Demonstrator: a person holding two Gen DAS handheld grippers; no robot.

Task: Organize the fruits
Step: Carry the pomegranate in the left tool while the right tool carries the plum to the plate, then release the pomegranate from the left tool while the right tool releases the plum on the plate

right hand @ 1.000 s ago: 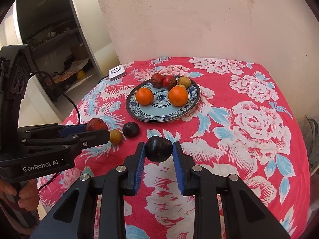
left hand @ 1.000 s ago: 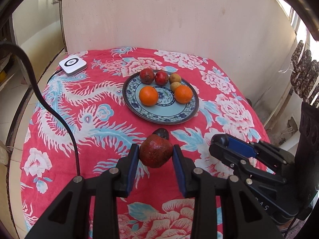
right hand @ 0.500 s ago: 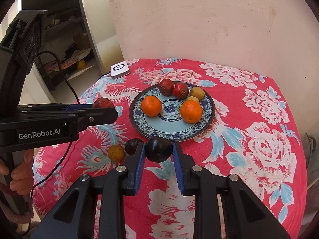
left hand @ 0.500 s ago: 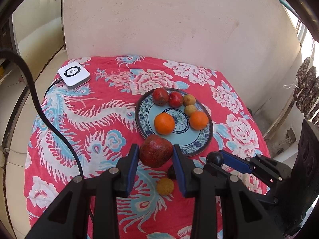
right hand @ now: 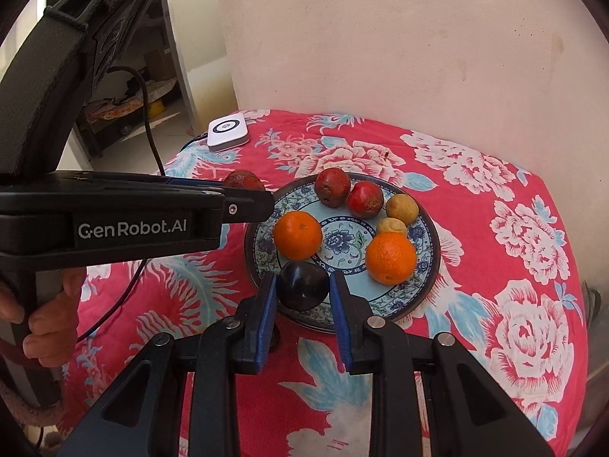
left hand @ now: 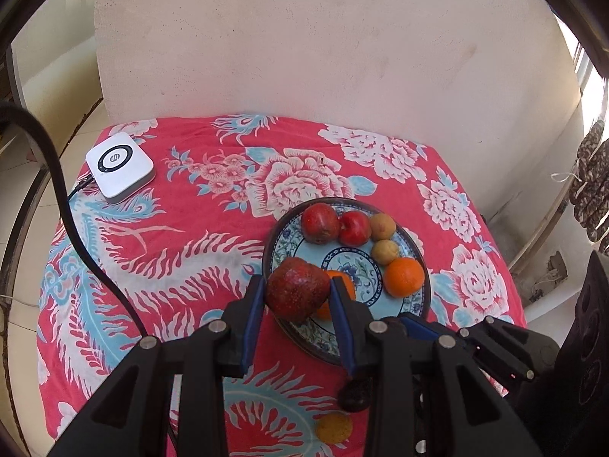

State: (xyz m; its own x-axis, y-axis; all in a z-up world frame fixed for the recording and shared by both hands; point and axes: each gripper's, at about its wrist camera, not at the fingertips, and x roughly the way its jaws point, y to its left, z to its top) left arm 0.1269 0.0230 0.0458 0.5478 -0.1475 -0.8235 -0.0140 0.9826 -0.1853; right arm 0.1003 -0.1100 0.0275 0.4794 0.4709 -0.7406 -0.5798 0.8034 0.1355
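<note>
Fruit gripped: left hand-held gripper [left hand: 295, 297] clamps red fruit [left hand: 297, 290], taper pointing up; right hand-held gripper [right hand: 302, 291] clamps round dark plum [right hand: 303, 290].

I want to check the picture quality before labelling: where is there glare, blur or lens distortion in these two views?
Left wrist view: fisheye bends the wall; window at right is blown out; fruit on the plate is sharp. Right wrist view: dark corners, soft daylight, no motion blur; the orange is crisp.

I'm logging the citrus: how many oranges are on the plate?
2: one orange on the plate's left side, another orange on its right. None looks hidden.
</note>
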